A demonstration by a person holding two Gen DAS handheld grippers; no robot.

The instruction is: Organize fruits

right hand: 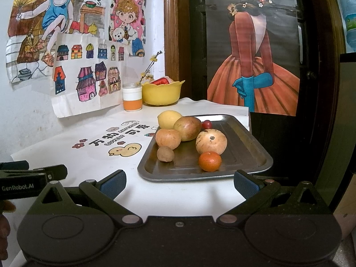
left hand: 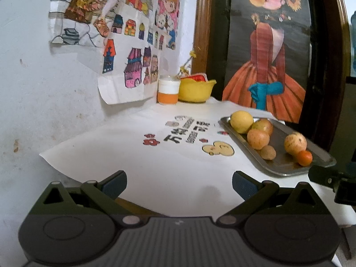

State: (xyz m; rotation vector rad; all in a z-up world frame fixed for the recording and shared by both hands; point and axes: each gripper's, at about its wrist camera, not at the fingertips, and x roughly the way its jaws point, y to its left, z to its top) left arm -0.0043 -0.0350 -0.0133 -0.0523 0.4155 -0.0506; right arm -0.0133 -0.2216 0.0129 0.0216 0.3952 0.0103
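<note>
White paper-covered table [right hand: 178,191] by drawing-hung wall [left hand: 44,89]; rectangular steel tray [right hand: 251,155] with seven fruits; left gripper [left hand: 179,183] and right gripper [right hand: 179,183] gaping, empty.

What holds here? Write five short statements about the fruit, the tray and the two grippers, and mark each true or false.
1. The metal tray holds several fruits. True.
2. The right gripper is shut on the small orange fruit. False: its fingers stand wide apart with nothing between them, short of the tray.
3. The lemon lies at the tray's far end. True.
4. The yellow bowl sits on the tray. False: it stands at the back of the table by the wall, beside the white and orange cup.
5. The left gripper is open and holds nothing. True.
</note>
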